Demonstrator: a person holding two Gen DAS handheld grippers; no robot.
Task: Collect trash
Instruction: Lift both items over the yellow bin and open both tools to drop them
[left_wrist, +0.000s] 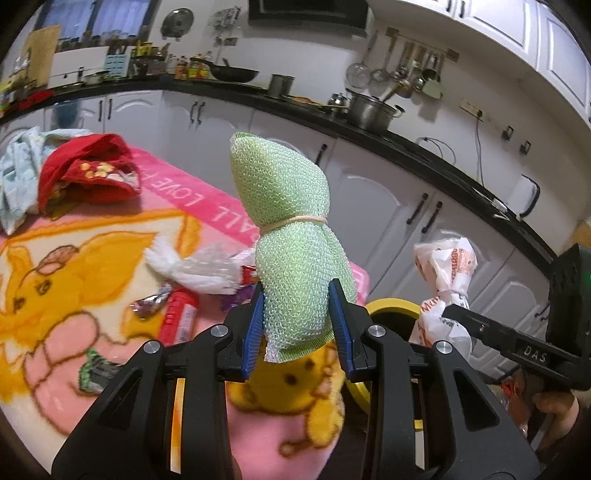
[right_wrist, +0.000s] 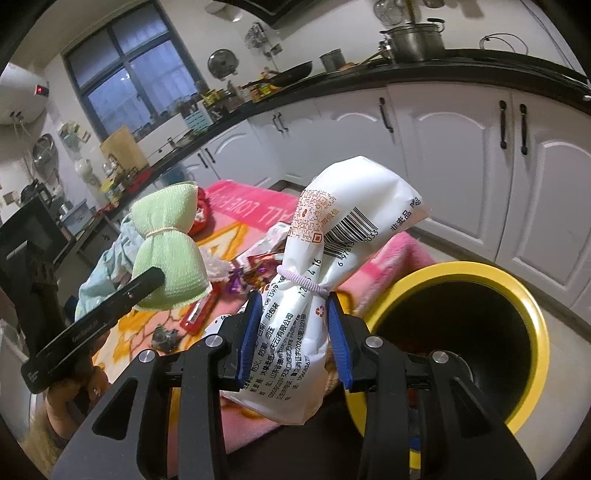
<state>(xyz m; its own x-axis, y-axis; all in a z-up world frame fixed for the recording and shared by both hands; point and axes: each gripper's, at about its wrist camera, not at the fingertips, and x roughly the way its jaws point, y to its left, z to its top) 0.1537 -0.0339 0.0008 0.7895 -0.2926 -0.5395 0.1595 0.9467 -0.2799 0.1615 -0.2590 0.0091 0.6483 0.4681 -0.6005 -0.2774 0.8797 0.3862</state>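
— So, what has the left gripper (left_wrist: 298, 317) got between its blue pads?

— A green mesh cloth (left_wrist: 291, 236), bunched and tied round the middle with a pale rubber band. The pads press on its lower half from both sides, so it is pinched and stands upright, lifted clear of the blanket.

— And the right gripper (right_wrist: 291, 332)?

— It is clamped on a white plastic packet (right_wrist: 332, 236) with a barcode and printed text, cinched by a lilac hair tie (right_wrist: 301, 282) just above the pads. The packet leans up and to the right, also held in the air.

— Where do the two sit relative to each other?

— Side by side. From the left wrist view the white packet (left_wrist: 445, 291) shows off to the right, near the green bundle; from the right wrist view the green cloth (right_wrist: 168, 251) is off to the left.

— What lies underneath?

— A pink blanket (left_wrist: 74, 280) with a yellow cartoon animal covers the bench. On it lie a crumpled white wrapper (left_wrist: 199, 267), a red packet (left_wrist: 181, 317), small foil candy wrappers (left_wrist: 149, 304), and farther back a red cloth (left_wrist: 88, 173) and a pale blue one.

— And the bin?

— A yellow-rimmed bin (right_wrist: 517, 295) with a dark inside stands just beside the bench edge, below and right of the white packet. White kitchen cupboards run behind.
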